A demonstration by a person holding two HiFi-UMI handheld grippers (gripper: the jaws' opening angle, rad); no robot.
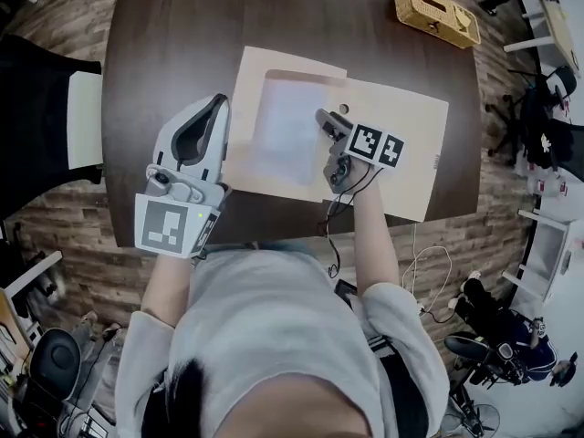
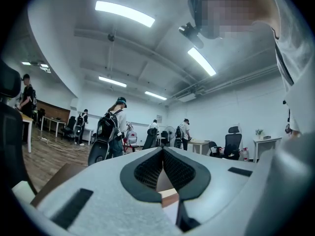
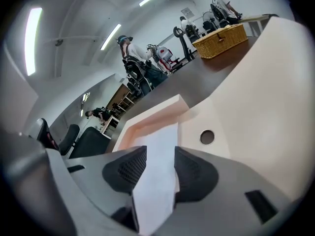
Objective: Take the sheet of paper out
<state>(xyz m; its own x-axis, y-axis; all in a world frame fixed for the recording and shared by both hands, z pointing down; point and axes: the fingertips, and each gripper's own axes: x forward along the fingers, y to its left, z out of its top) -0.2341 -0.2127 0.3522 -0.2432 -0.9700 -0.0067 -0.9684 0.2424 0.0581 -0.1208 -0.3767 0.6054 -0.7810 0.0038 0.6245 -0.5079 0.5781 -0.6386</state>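
Note:
A tan envelope (image 1: 401,153) lies flat on the dark table (image 1: 164,80), its flap end toward the far left. A white sheet of paper (image 1: 285,133) lies on the envelope's left half, partly out of its mouth. My right gripper (image 1: 325,120) points down at the sheet's right edge. In the right gripper view its jaws stand apart over the sheet (image 3: 158,156), which runs between them without being pinched; the envelope (image 3: 256,92) spreads to the right. My left gripper (image 1: 219,108) hovers level at the envelope's left edge, and its tips (image 2: 162,151) meet with nothing visibly between them.
A wicker basket (image 1: 436,12) stands at the table's far right corner, also seen behind the envelope as a basket (image 3: 221,41). A black chair (image 1: 36,117) stands off the table's left side. Several people and office chairs fill the room behind.

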